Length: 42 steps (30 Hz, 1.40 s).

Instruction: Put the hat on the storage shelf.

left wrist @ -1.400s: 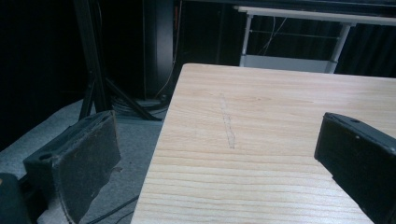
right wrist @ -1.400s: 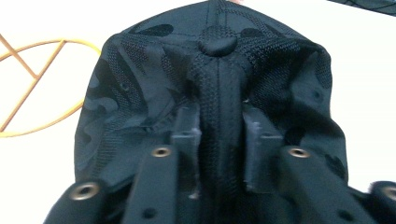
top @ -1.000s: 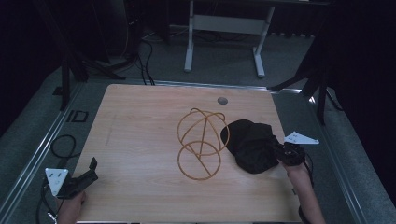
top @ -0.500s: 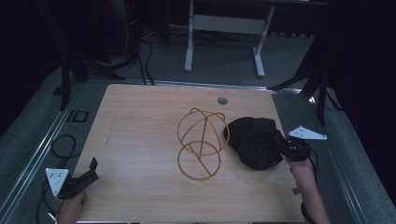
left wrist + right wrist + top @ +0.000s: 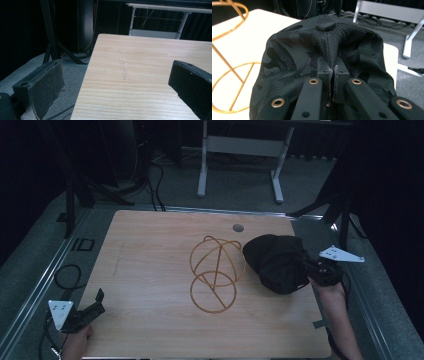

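A black cap (image 5: 276,262) hangs at the table's right side, pinched by my right gripper (image 5: 311,268), which is shut on its fabric. In the right gripper view the jaws meet on a fold of the cap (image 5: 322,47) just below its top button. A gold wire stand (image 5: 216,272), a ring base with a wire dome above it, stands mid-table just left of the cap; part of the stand (image 5: 229,75) shows at the left of the right gripper view. My left gripper (image 5: 92,307) rests open at the front left corner, with bare wood (image 5: 140,75) between its jaws.
The wooden table (image 5: 150,265) has a round grommet hole (image 5: 238,227) near its far edge. A white desk frame (image 5: 240,155) stands on the floor beyond. Cables (image 5: 67,275) lie on the floor to the left.
My right gripper has lifted and drawn the cap slightly rightward and toward the far side, and the cap has bunched up. The left gripper has stayed put.
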Each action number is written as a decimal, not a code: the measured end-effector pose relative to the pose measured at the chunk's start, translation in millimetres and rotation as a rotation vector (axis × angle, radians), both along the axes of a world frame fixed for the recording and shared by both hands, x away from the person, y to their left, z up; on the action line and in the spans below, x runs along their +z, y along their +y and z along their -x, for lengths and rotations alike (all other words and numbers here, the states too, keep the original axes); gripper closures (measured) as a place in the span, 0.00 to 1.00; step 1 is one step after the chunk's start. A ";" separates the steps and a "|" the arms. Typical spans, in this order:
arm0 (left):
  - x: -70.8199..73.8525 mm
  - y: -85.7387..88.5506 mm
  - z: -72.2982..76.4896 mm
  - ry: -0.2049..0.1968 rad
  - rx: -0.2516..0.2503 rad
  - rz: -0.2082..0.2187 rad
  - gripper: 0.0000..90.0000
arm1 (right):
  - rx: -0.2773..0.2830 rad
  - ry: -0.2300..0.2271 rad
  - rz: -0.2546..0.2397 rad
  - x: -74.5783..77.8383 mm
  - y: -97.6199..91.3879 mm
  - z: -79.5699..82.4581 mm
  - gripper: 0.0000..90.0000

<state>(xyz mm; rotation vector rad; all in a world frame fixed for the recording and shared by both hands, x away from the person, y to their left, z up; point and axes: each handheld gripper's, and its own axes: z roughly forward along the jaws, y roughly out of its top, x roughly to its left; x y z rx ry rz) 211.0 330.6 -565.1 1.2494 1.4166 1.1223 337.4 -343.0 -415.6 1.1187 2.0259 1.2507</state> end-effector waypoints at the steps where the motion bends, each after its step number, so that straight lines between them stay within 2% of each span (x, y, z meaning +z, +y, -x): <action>1: 0.0 0.0 0.0 0.000 0.000 0.000 0.01 | 0.001 -0.007 0.001 3.5 -0.5 0.5 0.97; 14: 0.0 0.0 0.0 -0.001 0.000 0.000 0.01 | 0.001 -0.089 -0.020 53.7 0.3 5.9 0.97; 22: -0.1 0.0 0.2 -0.002 0.000 0.000 0.01 | 0.012 -0.154 -0.025 96.8 6.5 11.2 0.97; 28: -0.1 0.1 0.3 -0.003 -0.001 0.000 0.01 | 0.017 -0.200 -0.059 127.0 10.9 15.2 0.97; 33: -0.1 0.1 0.2 -0.003 -0.002 0.000 0.01 | 0.037 -0.223 -0.064 139.3 20.5 18.9 0.97; 42: -0.1 -0.1 0.4 -0.003 -0.001 -0.001 0.01 | 0.095 -0.232 -0.092 145.8 43.4 20.9 0.97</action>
